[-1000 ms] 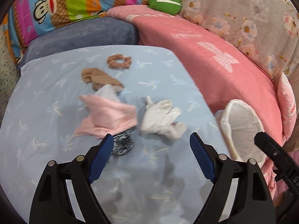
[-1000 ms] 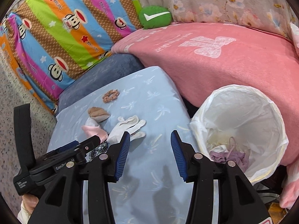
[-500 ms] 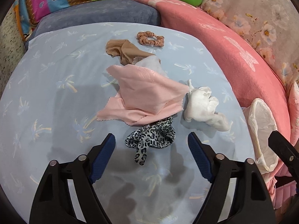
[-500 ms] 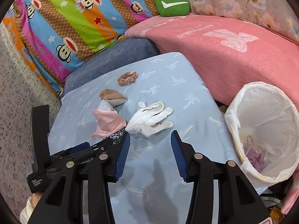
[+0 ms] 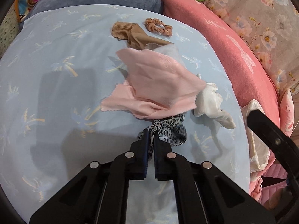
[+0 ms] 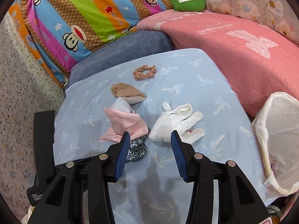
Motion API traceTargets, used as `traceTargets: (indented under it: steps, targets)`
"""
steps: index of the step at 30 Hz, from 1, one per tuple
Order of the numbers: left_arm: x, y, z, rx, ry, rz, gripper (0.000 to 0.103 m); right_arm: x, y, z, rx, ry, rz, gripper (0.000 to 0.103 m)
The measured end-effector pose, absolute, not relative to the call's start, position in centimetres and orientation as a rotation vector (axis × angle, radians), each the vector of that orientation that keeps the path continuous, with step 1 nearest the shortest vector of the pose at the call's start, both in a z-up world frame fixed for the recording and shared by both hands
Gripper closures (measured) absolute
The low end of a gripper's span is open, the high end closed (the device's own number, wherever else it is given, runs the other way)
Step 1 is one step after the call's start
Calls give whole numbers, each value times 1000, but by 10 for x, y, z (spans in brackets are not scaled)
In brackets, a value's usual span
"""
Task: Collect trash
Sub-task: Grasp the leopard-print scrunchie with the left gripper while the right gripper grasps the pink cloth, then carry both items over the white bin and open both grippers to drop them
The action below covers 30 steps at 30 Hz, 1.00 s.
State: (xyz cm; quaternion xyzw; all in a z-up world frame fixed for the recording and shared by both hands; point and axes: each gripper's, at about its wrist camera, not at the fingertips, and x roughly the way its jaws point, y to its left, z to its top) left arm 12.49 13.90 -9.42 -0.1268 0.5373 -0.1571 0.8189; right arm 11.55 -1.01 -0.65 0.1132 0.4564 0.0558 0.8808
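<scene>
My left gripper is shut on a black-and-white leopard-print cloth that lies on the light blue sheet; the cloth also shows in the right wrist view. A pink cloth lies partly over it, with a white glove to the right, a tan sock and a brown scrunchie farther back. My right gripper is open, above the sheet just before the white glove. The white trash bag stands at the right.
A pink blanket borders the sheet on the right. A striped monkey-print pillow and a green cushion lie at the back, before them a grey-blue cushion. Speckled floor is to the left.
My left gripper has moved forward and closed on the leopard-print cloth. My right gripper has moved toward the white glove, and the trash bag has slid to the right of its view.
</scene>
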Motion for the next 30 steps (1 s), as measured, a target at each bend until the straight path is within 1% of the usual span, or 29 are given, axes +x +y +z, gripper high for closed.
traceTargets:
  steps: [14,15,16,17,18,19,25,30]
  targets:
    - [124,176,-92,-294,1134,-288,100,162,37,-52,213,1041,174,58]
    - [124,177,-92,-295,1134,-287,100,163,39,-55,218,1050,179,63]
    - [124,178,-92,-295,1133,-287,100,163,40,-58,221,1060,184,74]
    - [124,179,-92,-294,1132,-286,100,162,41,-60,221,1067,190,80]
    - [123,180,-91,-292,1130,-284,100,161,43,-61,218,1076,200,94]
    - [124,179,-91,-291,1129,-283,100,159,44,-61,214,1079,206,100]
    - [121,180,-84,-295,1113,-283,100,138,47,-41,199,1029,237,102]
    - [116,174,-70,-289,1082,-295,100,121,40,-2,206,941,249,102]
